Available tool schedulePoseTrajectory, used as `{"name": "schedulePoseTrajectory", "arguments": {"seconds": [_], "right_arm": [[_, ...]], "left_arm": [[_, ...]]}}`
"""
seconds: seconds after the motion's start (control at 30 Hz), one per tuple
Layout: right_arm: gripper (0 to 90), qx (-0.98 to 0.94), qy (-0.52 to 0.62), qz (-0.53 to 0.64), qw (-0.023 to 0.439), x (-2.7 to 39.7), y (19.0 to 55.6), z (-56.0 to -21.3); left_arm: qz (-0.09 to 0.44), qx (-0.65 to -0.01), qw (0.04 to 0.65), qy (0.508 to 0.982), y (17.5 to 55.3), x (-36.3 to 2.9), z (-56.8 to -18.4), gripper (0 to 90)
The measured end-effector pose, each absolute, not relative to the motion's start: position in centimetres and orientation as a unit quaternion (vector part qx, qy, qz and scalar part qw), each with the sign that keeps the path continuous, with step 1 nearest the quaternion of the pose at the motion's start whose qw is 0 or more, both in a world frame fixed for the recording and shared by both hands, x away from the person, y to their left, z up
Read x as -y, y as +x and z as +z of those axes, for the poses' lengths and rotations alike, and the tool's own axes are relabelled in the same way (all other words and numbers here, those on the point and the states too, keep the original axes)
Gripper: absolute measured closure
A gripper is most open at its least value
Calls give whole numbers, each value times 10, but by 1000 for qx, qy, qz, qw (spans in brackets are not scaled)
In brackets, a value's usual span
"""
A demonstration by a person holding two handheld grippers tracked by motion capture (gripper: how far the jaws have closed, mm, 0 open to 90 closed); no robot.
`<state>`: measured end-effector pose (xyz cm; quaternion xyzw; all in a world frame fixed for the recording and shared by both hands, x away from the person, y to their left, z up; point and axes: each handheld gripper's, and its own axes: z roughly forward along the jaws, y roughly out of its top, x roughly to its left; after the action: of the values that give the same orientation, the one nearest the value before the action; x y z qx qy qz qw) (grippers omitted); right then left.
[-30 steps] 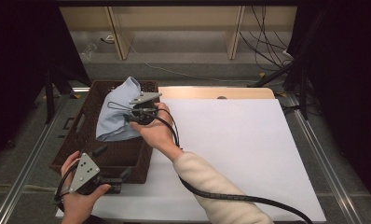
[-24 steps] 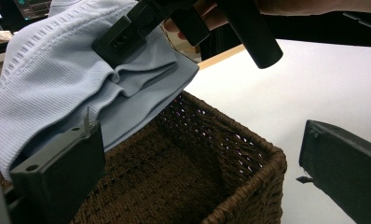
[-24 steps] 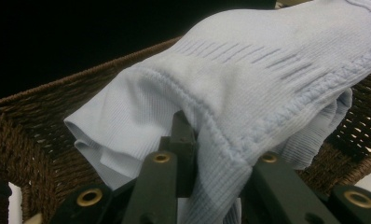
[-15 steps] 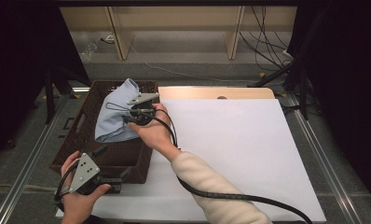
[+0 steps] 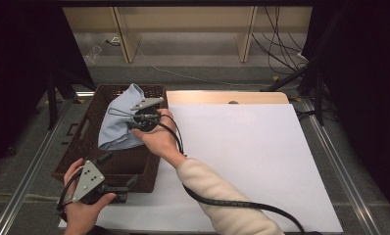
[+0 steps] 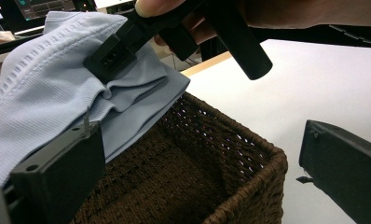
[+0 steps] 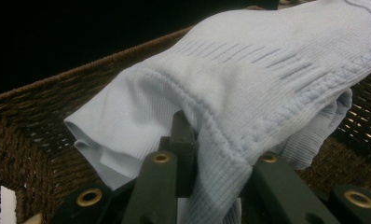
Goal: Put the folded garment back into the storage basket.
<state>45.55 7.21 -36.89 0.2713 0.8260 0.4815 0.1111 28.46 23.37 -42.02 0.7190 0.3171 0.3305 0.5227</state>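
While right tongs [image 5: 134, 117] clamp the pale-blue ribbed cloth [image 5: 117, 125] over the brown wicker basket [image 5: 75, 147], left tongs [image 6: 197, 182] wait apart; next, probably carry it onto the white worktop [image 5: 242, 156].

Overhead light fell on the white table sheet [image 5: 252, 156], bright with no harsh glare; both side edges of the high view were near black. Left gripper view had its near jaws soft, out of focus. Right gripper view was dim, background black, pale cloth [image 7: 249, 93] sharp, jaws blurred.
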Motion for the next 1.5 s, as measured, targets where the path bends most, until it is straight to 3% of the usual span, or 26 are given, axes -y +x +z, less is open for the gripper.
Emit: {"name": "schedulePoseTrajectory", "arguments": {"seconds": [1.5], "right_arm": [[781, -835, 288, 459, 92, -90, 463, -388]], "left_arm": [[329, -317, 524, 719, 285, -234, -420, 0]]}}
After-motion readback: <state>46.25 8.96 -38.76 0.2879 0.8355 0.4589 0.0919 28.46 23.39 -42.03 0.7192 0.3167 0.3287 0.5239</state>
